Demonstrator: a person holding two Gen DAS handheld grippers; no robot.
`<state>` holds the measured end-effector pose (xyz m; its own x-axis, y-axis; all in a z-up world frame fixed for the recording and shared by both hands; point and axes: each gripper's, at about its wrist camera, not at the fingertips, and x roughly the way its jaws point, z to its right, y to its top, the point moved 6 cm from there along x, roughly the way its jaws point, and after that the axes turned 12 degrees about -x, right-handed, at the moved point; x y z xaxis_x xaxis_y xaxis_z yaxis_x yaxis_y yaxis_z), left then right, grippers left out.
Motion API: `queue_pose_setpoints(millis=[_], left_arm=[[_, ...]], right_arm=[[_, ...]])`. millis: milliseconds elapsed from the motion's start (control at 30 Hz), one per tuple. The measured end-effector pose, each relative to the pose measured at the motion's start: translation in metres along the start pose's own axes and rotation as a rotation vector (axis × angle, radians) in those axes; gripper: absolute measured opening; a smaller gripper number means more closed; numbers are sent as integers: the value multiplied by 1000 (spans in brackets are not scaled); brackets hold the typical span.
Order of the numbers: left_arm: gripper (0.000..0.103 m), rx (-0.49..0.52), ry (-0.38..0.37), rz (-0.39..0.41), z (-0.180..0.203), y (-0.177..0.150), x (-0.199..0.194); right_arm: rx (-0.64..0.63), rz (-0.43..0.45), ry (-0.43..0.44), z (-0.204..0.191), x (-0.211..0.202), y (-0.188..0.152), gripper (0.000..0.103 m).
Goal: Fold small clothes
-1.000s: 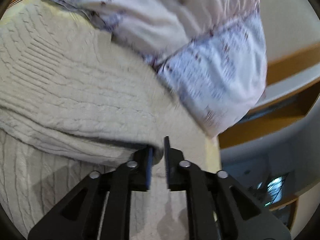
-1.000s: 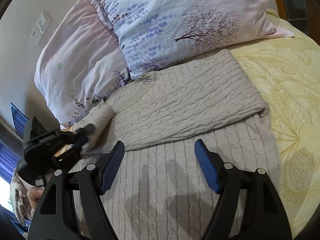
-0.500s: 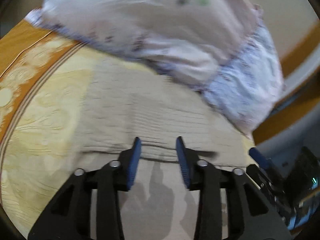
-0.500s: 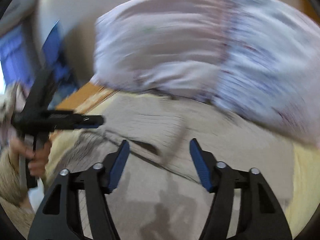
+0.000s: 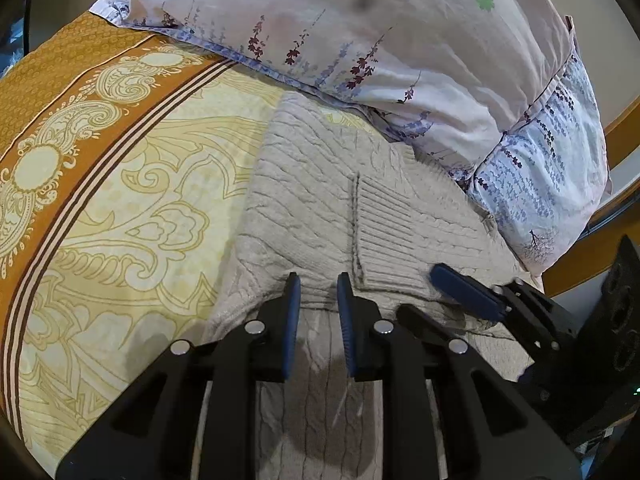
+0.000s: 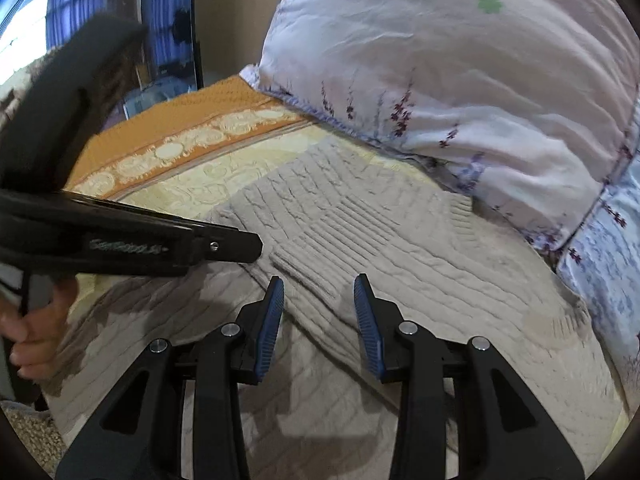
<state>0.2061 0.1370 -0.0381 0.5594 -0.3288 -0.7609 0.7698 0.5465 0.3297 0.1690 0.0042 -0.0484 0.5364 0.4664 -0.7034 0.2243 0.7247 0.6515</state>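
Note:
A beige cable-knit sweater lies partly folded on the bed, a sleeve laid across its body. It also shows in the right wrist view. My left gripper is open and empty, its tips just above the folded sleeve's near edge. My right gripper is open and empty over the same fold. The right gripper shows at the right of the left wrist view. The left gripper's side shows at the left of the right wrist view.
A yellow and orange patterned bedspread covers the bed. Two floral pillows lie behind the sweater and overlap its far edge. A wooden headboard is at the right. A dark screen stands beyond the bed.
My left gripper let go of the sleeve it was pinching and opened. Both grippers swung round to face the folded sleeve from the near side, close together.

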Motion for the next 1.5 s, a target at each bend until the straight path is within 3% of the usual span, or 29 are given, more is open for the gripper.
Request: queue_pose_setpoints(millis=[67, 167, 267, 433, 567, 667, 767, 833, 900, 933, 1000, 1100, 1167, 1400, 1500], left_arm=[[20, -2, -1, -1, -1, 0, 0], [20, -6, -1, -2, 0, 1, 1], [20, -7, -2, -2, 0, 1, 0], [20, -12, 0, 2, -1, 1, -1], [20, -24, -5, 6, -1, 0, -2], [23, -33, -21, 3, -2, -1, -2], [28, -24, -32, 1, 1, -2, -3], [32, -21, -36, 0, 2, -2, -3], [36, -19, -39, -1, 3, -3, -2], [37, -16, -39, -1, 4, -4, -2], [40, -7, -35, 0, 6, -4, -2], [43, -2, -37, 0, 7, -5, -1], [44, -5, -41, -1, 8, -4, -1], [45, -9, -50, -9, 8, -4, -2], [46, -8, -51, -8, 8, -4, -2]], right_arm=[[-6, -20, -12, 0, 9, 0, 37], [35, -13, -24, 6, 13, 1, 7], [172, 57, 15, 27, -2, 0, 6], [429, 231, -77, 84, -63, -19, 6], [763, 364, -231, 138, -137, -87, 6], [991, 364, -280, 156, -159, -154, 6], [1126, 244, -226, 159, -147, -205, 7], [1241, 210, -184, 165, -145, -232, 8], [1315, 246, -155, 173, -152, -244, 25], [1326, 255, -156, 178, -155, -246, 48], [1323, 251, -168, 188, -158, -245, 55], [1300, 221, -163, 191, -154, -245, 50], [1300, 207, -122, 187, -145, -245, 40], [1325, 195, -95, 205, -130, -244, 38], [1314, 146, -77, 210, -117, -243, 34]])
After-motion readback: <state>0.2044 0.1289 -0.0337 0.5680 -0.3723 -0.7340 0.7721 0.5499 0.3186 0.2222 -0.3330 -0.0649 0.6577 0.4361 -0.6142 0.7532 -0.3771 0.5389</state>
